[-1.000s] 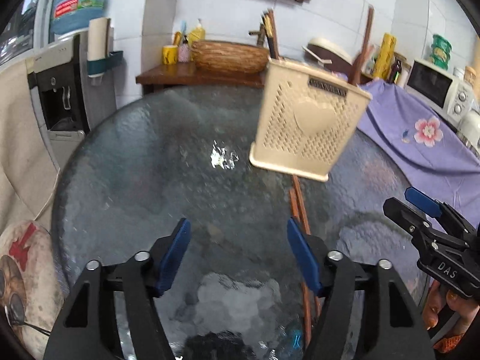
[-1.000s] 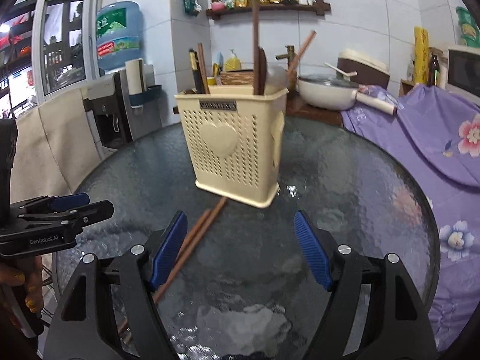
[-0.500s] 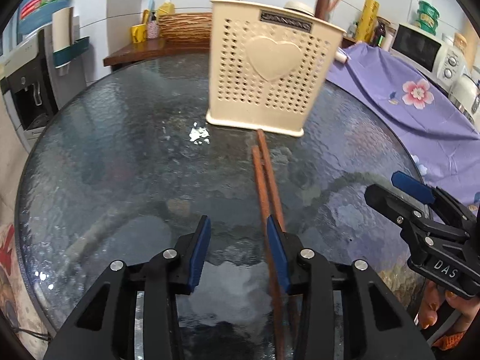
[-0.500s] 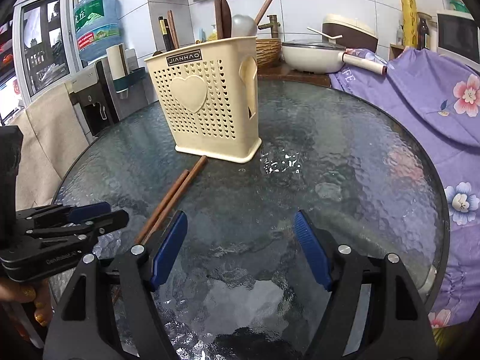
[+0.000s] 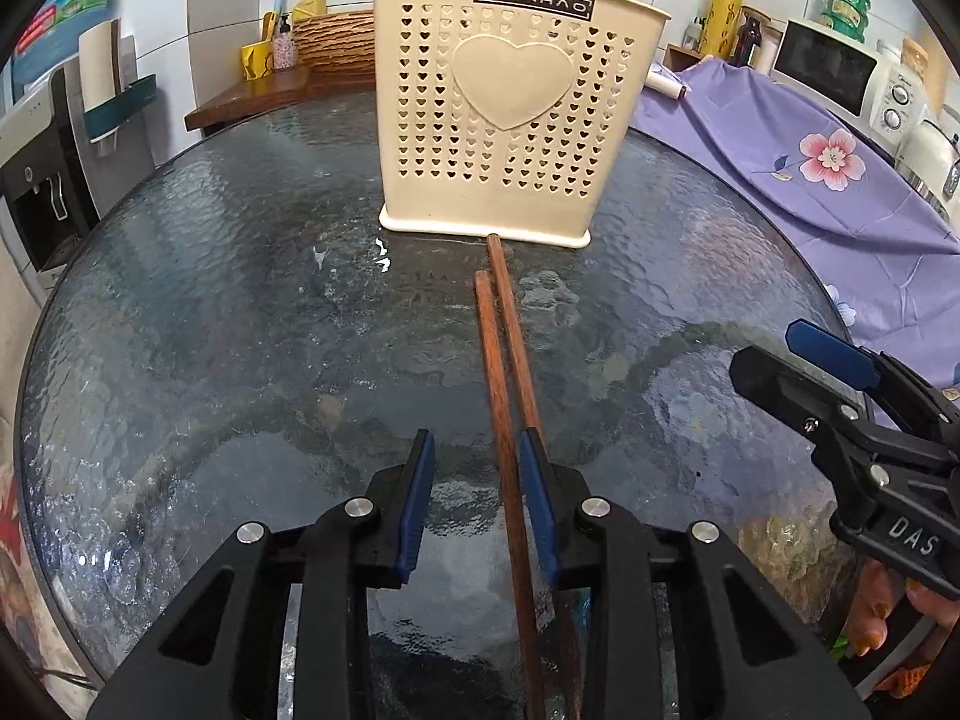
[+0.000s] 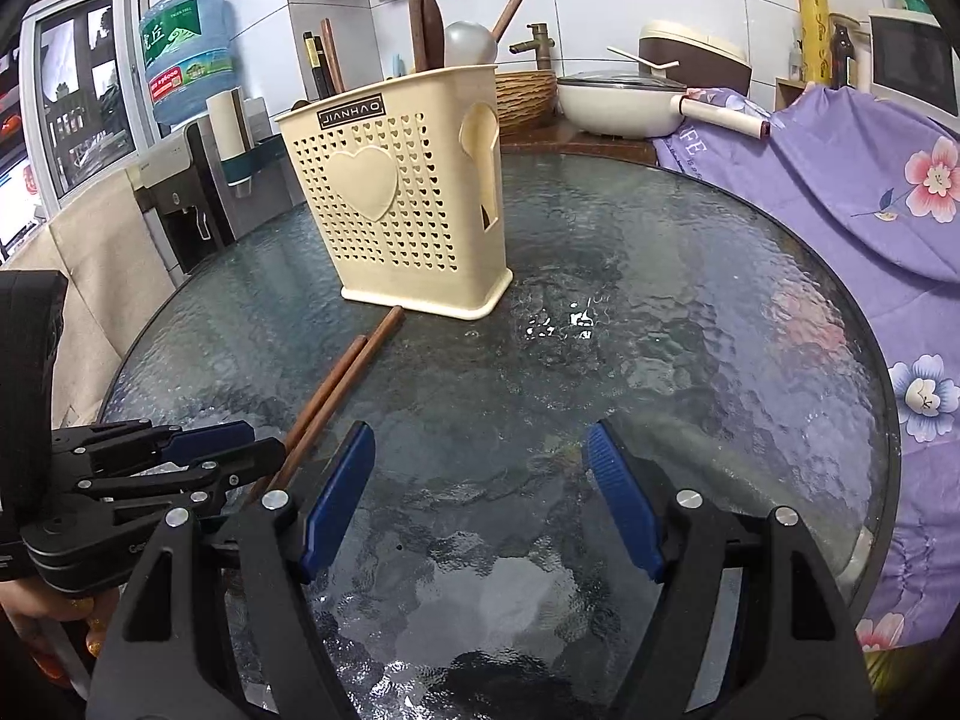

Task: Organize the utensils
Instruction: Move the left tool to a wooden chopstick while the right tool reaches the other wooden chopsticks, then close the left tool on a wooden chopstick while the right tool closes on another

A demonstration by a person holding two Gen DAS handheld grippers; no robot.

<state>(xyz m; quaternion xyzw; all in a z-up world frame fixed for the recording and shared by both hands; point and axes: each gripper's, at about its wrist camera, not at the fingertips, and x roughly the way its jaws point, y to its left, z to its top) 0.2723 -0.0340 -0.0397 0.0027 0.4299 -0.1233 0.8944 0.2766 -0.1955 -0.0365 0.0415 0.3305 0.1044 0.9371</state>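
Left tongs low at bottom centre, narrowing around chopsticks, one stick inside the gap, other under right pad, no squeeze yet. Right tongs wide, empty, likely on standby. Dark brown pair flat on glass table, far tips touching cream holder.

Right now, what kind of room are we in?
Most likely a home kitchen. There's a microwave on the counter, a lidded cooking pot by a tap, and a cream utensil holder with spoons and chopsticks standing on a round glass table.
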